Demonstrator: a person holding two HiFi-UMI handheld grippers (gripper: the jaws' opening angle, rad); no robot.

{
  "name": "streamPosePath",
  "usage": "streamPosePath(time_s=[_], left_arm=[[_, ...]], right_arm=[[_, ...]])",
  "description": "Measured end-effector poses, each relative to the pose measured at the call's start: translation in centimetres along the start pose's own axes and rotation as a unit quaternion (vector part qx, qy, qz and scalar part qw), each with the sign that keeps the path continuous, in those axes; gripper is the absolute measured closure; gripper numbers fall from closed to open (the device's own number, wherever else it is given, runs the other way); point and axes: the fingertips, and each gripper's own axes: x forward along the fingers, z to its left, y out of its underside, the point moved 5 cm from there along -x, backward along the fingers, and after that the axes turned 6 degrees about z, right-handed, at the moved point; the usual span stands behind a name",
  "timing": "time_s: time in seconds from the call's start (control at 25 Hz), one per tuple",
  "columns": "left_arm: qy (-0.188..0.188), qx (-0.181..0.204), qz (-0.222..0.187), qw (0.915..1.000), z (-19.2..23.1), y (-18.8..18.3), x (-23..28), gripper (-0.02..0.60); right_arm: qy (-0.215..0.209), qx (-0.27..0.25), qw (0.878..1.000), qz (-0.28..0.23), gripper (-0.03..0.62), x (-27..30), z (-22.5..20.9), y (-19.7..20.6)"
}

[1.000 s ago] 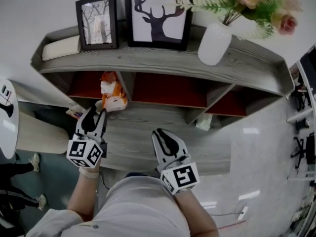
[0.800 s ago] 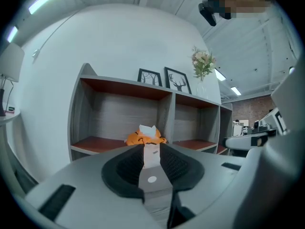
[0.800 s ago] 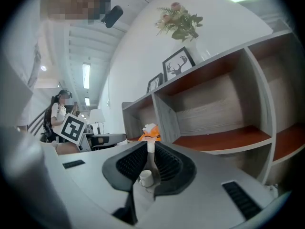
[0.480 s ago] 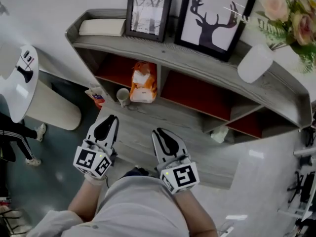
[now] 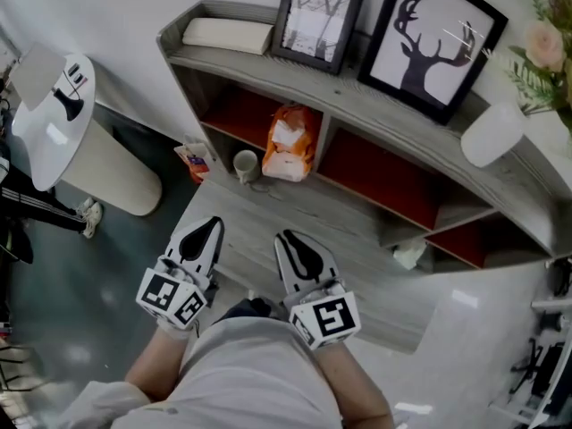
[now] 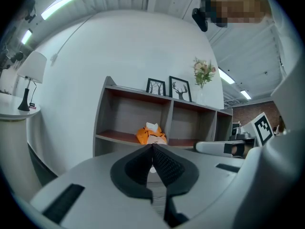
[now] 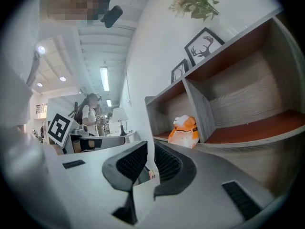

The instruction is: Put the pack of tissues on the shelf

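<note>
The orange pack of tissues (image 5: 290,141) stands in the shelf's (image 5: 268,206) left compartment, against the divider. It also shows in the left gripper view (image 6: 150,134) and the right gripper view (image 7: 185,131). My left gripper (image 5: 213,225) (image 6: 152,147) is well back from the pack, low in front of the shelf. Its jaws are shut with nothing between them. My right gripper (image 5: 286,238) (image 7: 150,144) hangs beside it, also shut and empty.
Two framed pictures (image 5: 320,18) (image 5: 438,43), a white vase (image 5: 492,134) and a flat white box (image 5: 228,35) sit on the shelf top. A cup (image 5: 246,164) and a small packet (image 5: 195,159) lie left of the pack. A round white table (image 5: 49,105) stands at far left.
The left gripper was open at the pack a second ago. It has drawn back toward me and shut, leaving the pack on the shelf. The right gripper kept its place.
</note>
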Motion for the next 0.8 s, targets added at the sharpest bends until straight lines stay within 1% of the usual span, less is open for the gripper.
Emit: streamPosePath(time_s=[0.28,0.8], left_arm=[[0.012,-0.001,0.003,0.9999,-0.6,0.2,-0.3,0.565],[0.056,0.004,0.004,0.9984,-2.0,0.0,0.4,0.565]], right_arm=[[-0.005,-0.008,1.0,0.007,0.539,-0.3,0.4,0.3],[0.022,-0.008,1.0,-0.005,0.54,-1.1,0.0,-0.2]])
